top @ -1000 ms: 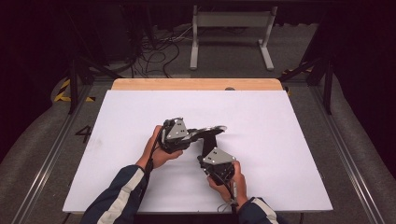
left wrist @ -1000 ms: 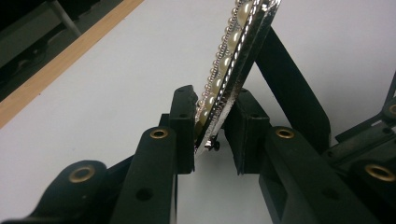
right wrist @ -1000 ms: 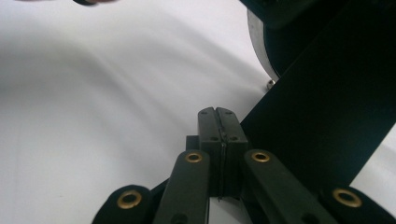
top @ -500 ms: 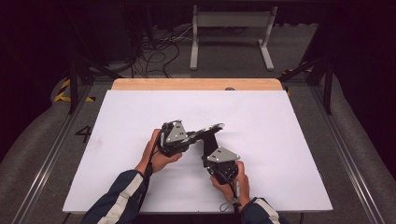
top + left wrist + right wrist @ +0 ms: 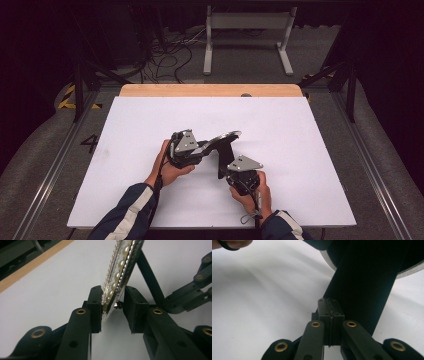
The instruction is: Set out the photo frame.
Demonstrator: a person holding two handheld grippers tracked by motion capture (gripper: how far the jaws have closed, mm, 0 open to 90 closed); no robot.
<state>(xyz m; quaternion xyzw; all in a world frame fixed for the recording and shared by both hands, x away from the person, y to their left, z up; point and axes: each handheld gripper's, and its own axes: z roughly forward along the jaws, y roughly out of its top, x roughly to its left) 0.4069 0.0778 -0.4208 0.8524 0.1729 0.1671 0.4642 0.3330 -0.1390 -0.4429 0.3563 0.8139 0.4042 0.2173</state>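
Mirror [image 5: 120, 272] rim between left gripper [image 5: 113, 308] pads

Pearl-beaded shiny metal frame rim [image 5: 120, 267] (matt black back), smooth white table [image 5: 300, 130]

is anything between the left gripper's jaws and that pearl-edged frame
Nothing visible. The pearl-edged frame already sits between the left gripper jaws; its rim lies against one pad, with a small gap at the other. Those jaws have just been opening.
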